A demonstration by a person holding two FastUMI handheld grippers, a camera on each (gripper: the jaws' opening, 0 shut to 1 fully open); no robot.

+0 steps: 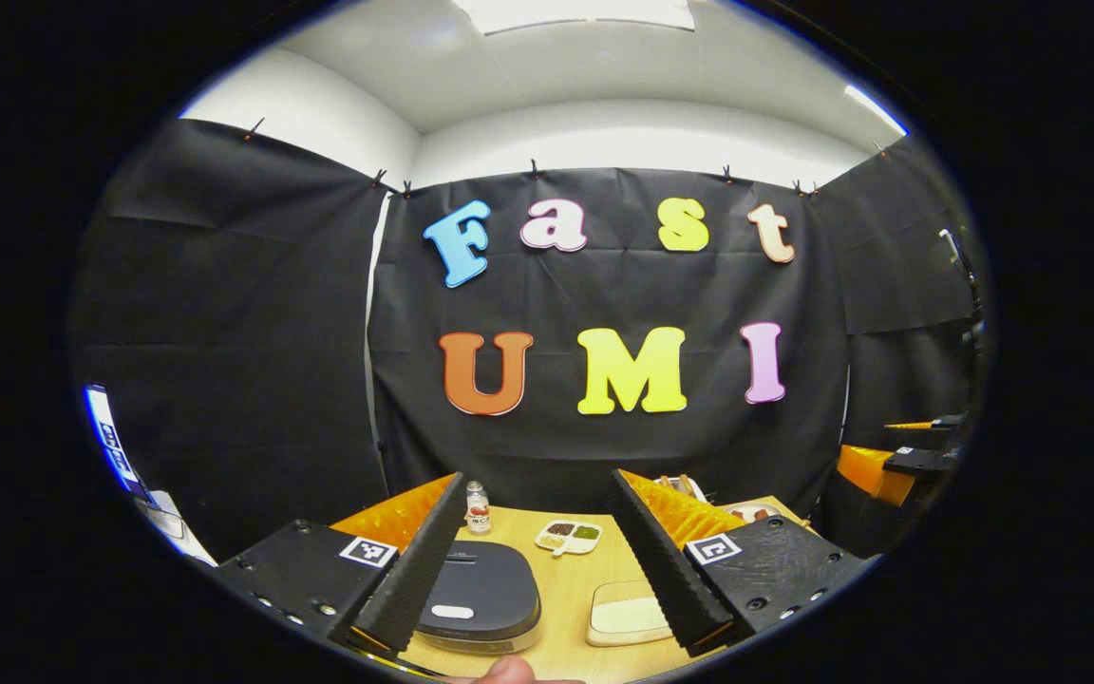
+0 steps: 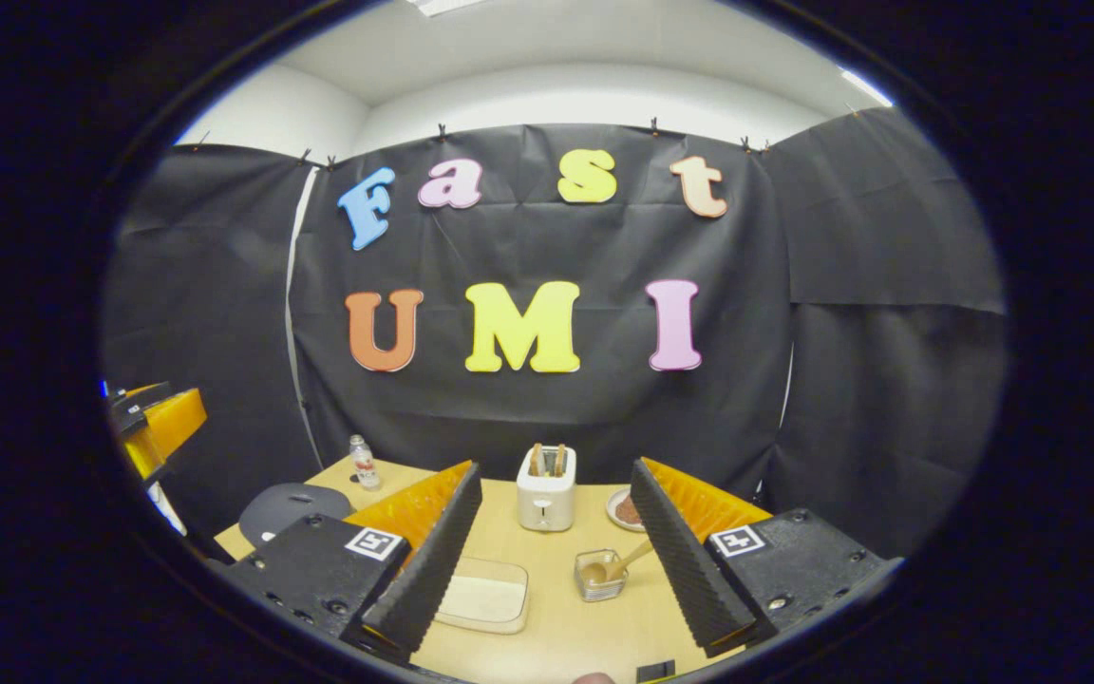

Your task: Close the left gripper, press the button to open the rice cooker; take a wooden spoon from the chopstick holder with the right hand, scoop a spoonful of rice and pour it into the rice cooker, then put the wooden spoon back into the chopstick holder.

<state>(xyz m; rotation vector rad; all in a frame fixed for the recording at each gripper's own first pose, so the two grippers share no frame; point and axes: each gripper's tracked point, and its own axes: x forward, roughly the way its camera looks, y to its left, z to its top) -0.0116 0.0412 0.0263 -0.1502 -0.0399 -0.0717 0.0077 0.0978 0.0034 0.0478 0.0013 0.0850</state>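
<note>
Left gripper view showed the left gripper (image 1: 542, 560) (jaws apart, not yet closed for pressing) hovering above the lidded rice cooker (image 1: 479, 591) on the worktop (image 1: 571, 579).

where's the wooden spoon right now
In the right gripper view the wooden spoon leans in a small clear holder on the table, in front of the white toaster and just left of the right gripper's right finger.
</note>
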